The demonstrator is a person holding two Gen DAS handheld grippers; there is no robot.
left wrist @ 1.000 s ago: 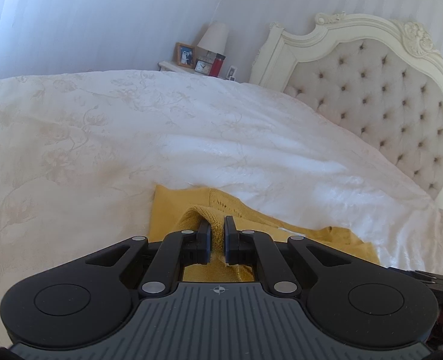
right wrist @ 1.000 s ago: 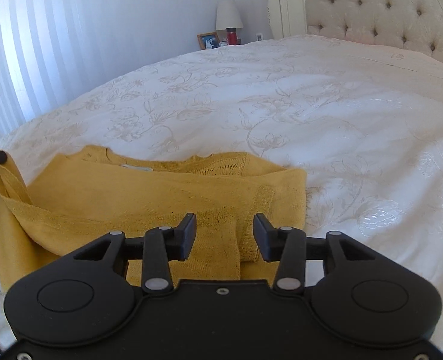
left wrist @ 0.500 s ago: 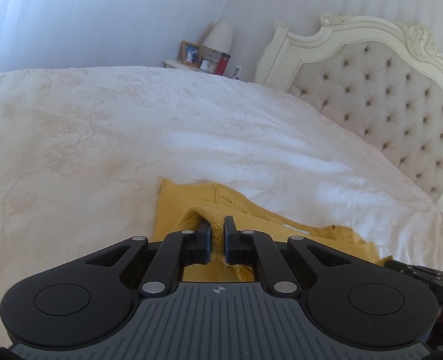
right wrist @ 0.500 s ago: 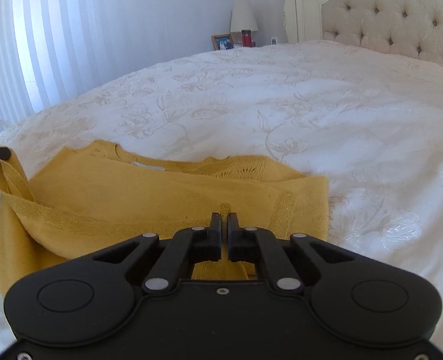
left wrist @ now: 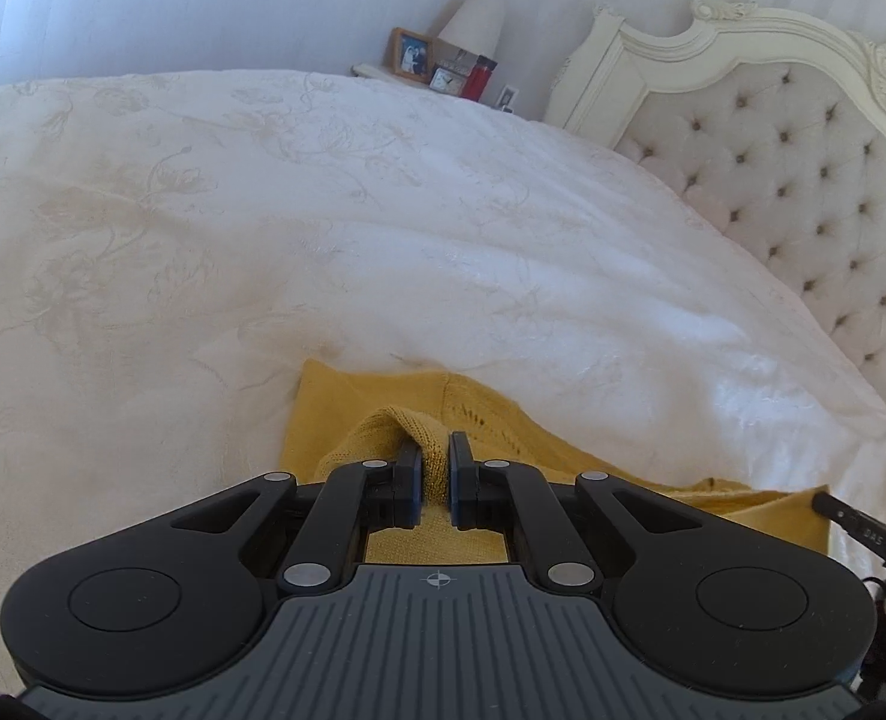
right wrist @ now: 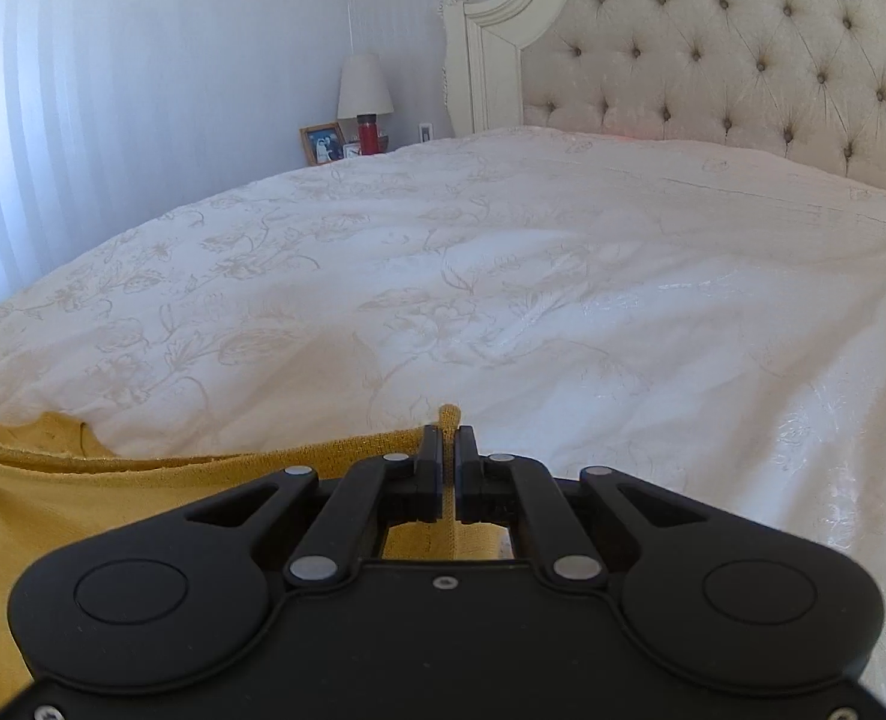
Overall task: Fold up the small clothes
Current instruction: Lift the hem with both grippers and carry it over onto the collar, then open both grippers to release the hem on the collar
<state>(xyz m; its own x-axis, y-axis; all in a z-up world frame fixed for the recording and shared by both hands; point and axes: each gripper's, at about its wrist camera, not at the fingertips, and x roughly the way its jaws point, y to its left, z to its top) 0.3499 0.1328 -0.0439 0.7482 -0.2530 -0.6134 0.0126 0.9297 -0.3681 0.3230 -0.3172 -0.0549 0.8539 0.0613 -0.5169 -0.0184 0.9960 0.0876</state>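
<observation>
A mustard-yellow knit garment [left wrist: 359, 402] lies on the white bedspread [left wrist: 323, 228]. My left gripper [left wrist: 435, 450] is shut on a bunched edge of it, knit fabric pinched between the pads. In the right wrist view my right gripper [right wrist: 448, 441] is shut on another edge of the same yellow garment [right wrist: 143, 498], a small tip of cloth poking up between the fingertips. The cloth stretches away to the left from the right gripper, raised off the bedspread [right wrist: 502, 300]. The tip of the right gripper [left wrist: 856, 525] shows at the right edge of the left wrist view.
A tufted cream headboard [left wrist: 802, 168] stands at the right of the bed. A nightstand at the far side carries a lamp [right wrist: 365, 87], a photo frame [right wrist: 323, 144], a small clock and a red bottle [right wrist: 369, 135]. White curtains [right wrist: 17, 120] hang on the left.
The right gripper closed from open onto the garment's edge, then carried it forward across the bed, lifting the cloth. The left gripper, shut throughout, also moved forward with its edge.
</observation>
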